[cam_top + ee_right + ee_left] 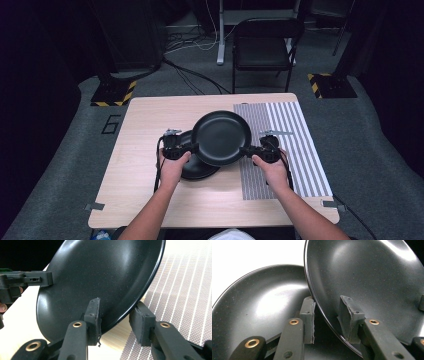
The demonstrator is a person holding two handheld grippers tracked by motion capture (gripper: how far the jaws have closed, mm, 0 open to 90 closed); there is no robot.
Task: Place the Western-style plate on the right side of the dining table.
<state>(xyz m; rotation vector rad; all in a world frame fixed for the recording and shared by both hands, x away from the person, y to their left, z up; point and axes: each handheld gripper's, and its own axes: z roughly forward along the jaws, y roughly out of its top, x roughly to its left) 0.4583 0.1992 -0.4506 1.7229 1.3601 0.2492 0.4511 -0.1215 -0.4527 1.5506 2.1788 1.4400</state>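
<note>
A black plate (220, 137) hangs tilted above the wooden table (145, 125), held at opposite rims. My left gripper (192, 149) is shut on its left rim; in the left gripper view that plate (367, 272) runs between the two pads of the gripper (327, 315). On the right rim my right gripper (246, 150) is shut too, and the plate (100, 272) sits in its grip (117, 315). A second black plate (197, 167) lies flat on the table beneath, partly covered by the raised one; it shows large (262, 302) behind the left jaw. The left gripper (30, 280) appears across the plate.
A grey striped placemat (295, 145) covers the table's right part, under the right hand (185, 290). A black folding chair (262, 47) stands beyond the far edge. Yellow-and-black marked stand bases (114, 92) (330, 85) sit on the floor at both far corners.
</note>
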